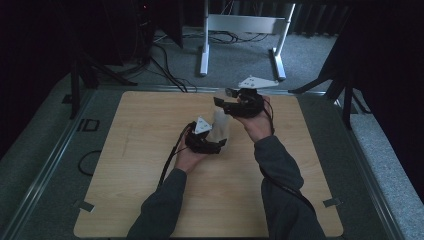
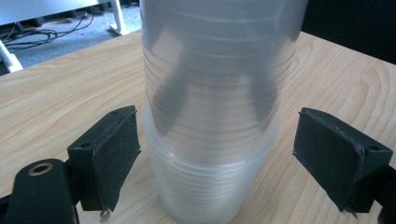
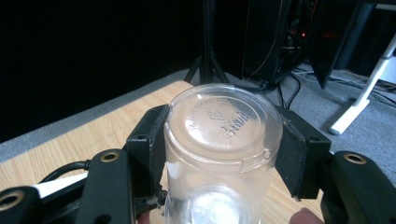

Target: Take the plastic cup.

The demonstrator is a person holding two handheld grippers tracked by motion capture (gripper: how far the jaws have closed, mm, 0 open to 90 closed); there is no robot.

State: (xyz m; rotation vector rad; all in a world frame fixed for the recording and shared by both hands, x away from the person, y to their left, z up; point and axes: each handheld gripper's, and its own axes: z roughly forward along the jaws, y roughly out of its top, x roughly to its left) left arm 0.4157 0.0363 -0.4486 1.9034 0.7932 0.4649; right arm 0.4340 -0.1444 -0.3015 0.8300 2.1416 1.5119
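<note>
left hand-held gripper [image 2: 217, 158] spread round cup stack [image 2: 215, 116] base | right hand-held gripper [image 3: 217, 140] pinching its top

The stack of clear cups [image 2: 212, 121] runs off the top edge of the left gripper view. In the right gripper view, the embossed lettering on its top is too blurred to read, and its lower part is cut off at the frame's bottom.

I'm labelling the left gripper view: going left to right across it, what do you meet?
Left black jaw pad → stack of clear plastic cups, standing between the jaws with a gap on each side → right black jaw pad.
</note>
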